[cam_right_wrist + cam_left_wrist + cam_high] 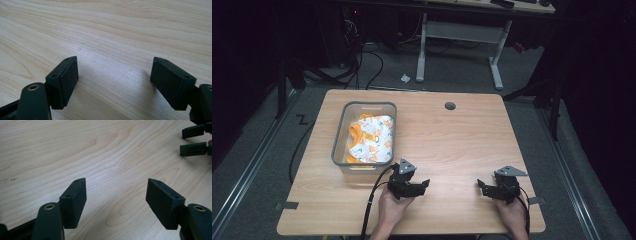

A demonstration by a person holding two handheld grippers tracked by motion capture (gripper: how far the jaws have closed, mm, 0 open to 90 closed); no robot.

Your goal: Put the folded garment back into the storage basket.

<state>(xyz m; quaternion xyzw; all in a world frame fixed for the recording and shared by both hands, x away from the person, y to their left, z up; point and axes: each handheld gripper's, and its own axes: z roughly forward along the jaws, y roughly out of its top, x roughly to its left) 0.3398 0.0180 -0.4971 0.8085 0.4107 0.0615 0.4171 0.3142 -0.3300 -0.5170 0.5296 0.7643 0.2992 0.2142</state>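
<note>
Both grippers sit low near the table's (452, 145) front edge — left gripper (424, 185) and right gripper (481, 186) gape wide, holding nothing. The orange-patterned cloth (371, 139) lies bunched in the grey bin (343, 118), just beyond the left one — best to reach straight in over the rim and pinch a raised fold.

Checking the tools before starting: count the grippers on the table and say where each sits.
2. The left gripper is near the table's front edge, just right of the grey bin holding cloth. The right gripper is toward the front right corner. Both stand open, empty.
</note>
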